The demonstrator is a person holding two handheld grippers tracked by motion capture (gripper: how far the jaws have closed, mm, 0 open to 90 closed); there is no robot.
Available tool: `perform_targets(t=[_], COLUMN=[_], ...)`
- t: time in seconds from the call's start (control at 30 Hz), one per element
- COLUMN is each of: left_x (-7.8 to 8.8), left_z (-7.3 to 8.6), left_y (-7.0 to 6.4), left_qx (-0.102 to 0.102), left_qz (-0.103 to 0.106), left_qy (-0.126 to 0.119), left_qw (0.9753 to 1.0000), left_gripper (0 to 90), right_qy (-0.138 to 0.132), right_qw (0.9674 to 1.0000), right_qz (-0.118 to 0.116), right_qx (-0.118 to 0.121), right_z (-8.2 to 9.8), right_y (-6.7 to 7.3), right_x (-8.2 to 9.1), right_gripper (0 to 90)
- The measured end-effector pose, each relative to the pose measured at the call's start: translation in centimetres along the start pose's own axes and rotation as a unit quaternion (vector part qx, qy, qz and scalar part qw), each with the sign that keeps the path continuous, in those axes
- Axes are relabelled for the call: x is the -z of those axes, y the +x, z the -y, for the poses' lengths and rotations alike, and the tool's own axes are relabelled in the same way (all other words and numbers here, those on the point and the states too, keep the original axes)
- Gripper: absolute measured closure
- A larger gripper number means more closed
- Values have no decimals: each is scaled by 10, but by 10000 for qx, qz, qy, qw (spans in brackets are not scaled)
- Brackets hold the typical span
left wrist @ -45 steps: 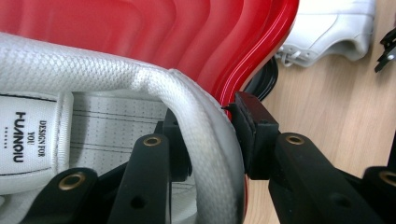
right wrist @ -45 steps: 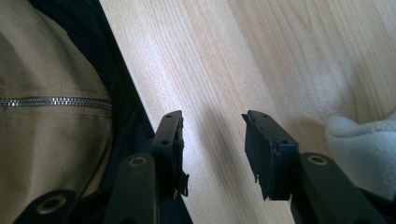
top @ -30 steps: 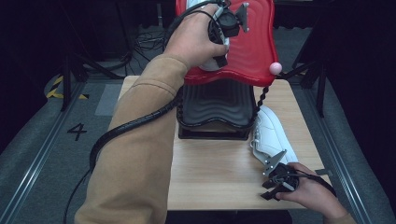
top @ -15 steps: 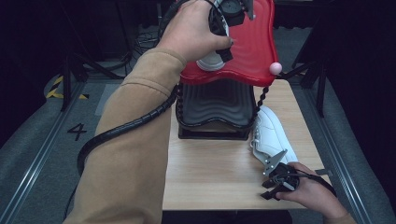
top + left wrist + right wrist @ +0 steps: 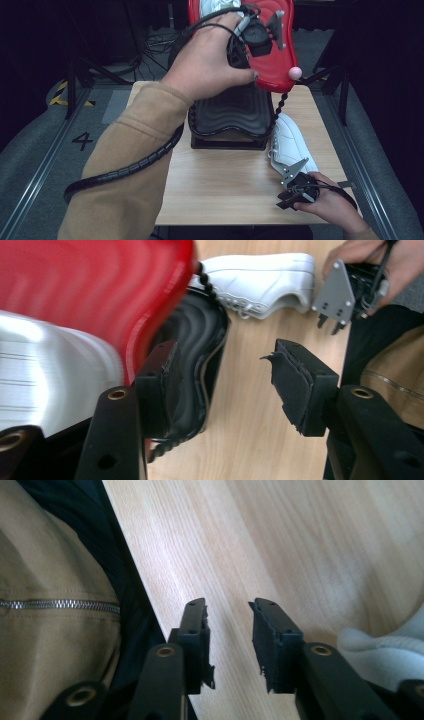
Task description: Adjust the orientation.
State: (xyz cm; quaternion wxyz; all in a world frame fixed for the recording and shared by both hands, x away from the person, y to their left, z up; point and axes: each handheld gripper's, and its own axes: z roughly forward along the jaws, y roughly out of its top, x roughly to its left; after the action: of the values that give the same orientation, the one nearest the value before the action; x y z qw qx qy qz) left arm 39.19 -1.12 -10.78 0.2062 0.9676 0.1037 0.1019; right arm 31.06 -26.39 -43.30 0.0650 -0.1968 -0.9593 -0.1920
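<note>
A red wavy lid [image 5: 272, 67] stands open behind a black ribbed box [image 5: 230, 115] at the table's back. My left gripper [image 5: 252, 45] is held high in front of the lid. Its jaws have just been opening and stand open [image 5: 225, 352], with only table between them; the lid [image 5: 100, 295] and box [image 5: 195, 340] lie just left of its left pad. A white shoe [image 5: 290, 140] lies on its side right of the box. Near the front right edge my right gripper [image 5: 285, 197] rests. Its jaws [image 5: 229, 607] have just been closing, apart over bare wood.
A black beaded cord [image 5: 277, 105] with a pink ball [image 5: 294, 73] runs between lid and box. A blurred white shape [image 5: 50, 375] sits against the lid. The wooden table [image 5: 225, 185] has bare room in front of the box. The shoe's heel [image 5: 385, 650] lies right of the right jaws.
My left hand has risen toward the camera and shifted a little right in front of the lid. The right hand, the shoe and the lid have stayed put.
</note>
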Motion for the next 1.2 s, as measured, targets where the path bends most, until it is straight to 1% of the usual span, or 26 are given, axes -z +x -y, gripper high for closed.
perform_targets(t=[0.07, 0.13, 0.17, 0.2, 0.23, 0.27, 0.37, 0.4, 0.43, 0.47, 0.5, 0.6, 0.67, 0.7, 0.73, 0.77, 0.8, 0.83, 0.87, 0.9, 0.93, 1.0, 1.03, 1.13, 1.17, 1.2], left_x=[-9, -22, -29, -29, -35, -43, -60, -66, -72, -72, -80, -102, -115, -119, -128, -133, -137, -137, -153, -153, -160, -171, -174, -188, -188, -191], left_z=[6, 15, 20, 20, 25, 31, 46, 52, 57, 57, 63, 80, 89, 93, 100, 105, 108, 108, 120, 120, 126, 137, 140, 155, 155, 158], left_y=[-5, -11, -14, -14, -16, -19, -26, -28, -29, -29, -31, -35, -38, -38, -39, -40, -41, -41, -42, -42, -42, -42, -43, -48, -48, -51], left_qx=[-25, -57, -59, -59, -51, -31, 8, 35, 52, 52, 64, 149, 267, 294, 377, 409, 441, 441, 545, 545, 633, 692, 700, 804, 804, 818], left_qz=[83, 179, 272, 272, 305, 346, 490, 526, 559, 559, 590, 752, 832, 853, 897, 933, 962, 962, 1092, 1092, 1124, 1049, 1029, 1020, 1020, 982], left_qy=[-14, -86, -107, -107, -107, -126, -186, -176, -153, -153, -166, -202, -260, -284, -345, -369, -397, -397, -416, -416, -406, -309, -290, -285, -285, -252], left_qw=[10000, 9998, 9996, 9996, 9995, 9993, 9986, 9985, 9983, 9983, 9981, 9969, 9958, 9955, 9947, 9941, 9936, 9936, 9916, 9916, 9908, 9916, 9918, 9911, 9911, 9915], left_gripper=[455, 455, 455, 456, 456, 455, 450, 444, 432, 428, 428, 430, 429, 429, 429, 430, 430, 430, 427, 424, 424, 426, 426, 425, 422, 422], right_qy=[-6, -80, -138, -138, -185, -215, -375, -411, -435, -435, -458, -551, -566, -572, -586, -579, -583, -583, -612, -612, -621, -630, -676, -750, -750, -768], right_qw=[9999, 9999, 9998, 9998, 9997, 9997, 9991, 9990, 9990, 9990, 9988, 9982, 9981, 9981, 9980, 9979, 9979, 9979, 9976, 9976, 9975, 9975, 9971, 9963, 9963, 9960], right_qz=[100, 91, 139, 139, 145, 154, 178, 142, 122, 122, 108, -44, -5, -2, 3, 24, 27, 27, 61, 61, 62, 72, 91, 126, 126, 129], right_qx=[75, 101, 79, 79, 17, 11, -37, -47, -47, -47, -100, -238, -225, -219, -243, -273, -281, -281, -302, -302, -318, -328, -352, -404, -404, -426], right_z=[0, 1, 1, 1, 2, 2, 3, 3, 4, 4, 5, 6, 7, 8, 9, 10, 11, 11, 12, 12, 13, 15, 16, 20, 20, 21], right_y=[-1, -3, -4, -4, -4, -5, -5, -5, -6, -6, -6, -8, -10, -11, -12, -13, -14, -14, -16, -16, -17, -18, -19, -22, -22, -23], right_x=[1, 2, 3, 3, 4, 6, 12, 14, 14, 14, 15, 16, 17, 17, 18, 18, 19, 19, 21, 21, 21, 23, 26, 31, 31, 33], right_gripper=[763, 817, 833, 833, 849, 868, 882, 883, 882, 882, 879, 875, 887, 889, 890, 890, 891, 891, 891, 891, 891, 890, 890, 891, 891, 891])
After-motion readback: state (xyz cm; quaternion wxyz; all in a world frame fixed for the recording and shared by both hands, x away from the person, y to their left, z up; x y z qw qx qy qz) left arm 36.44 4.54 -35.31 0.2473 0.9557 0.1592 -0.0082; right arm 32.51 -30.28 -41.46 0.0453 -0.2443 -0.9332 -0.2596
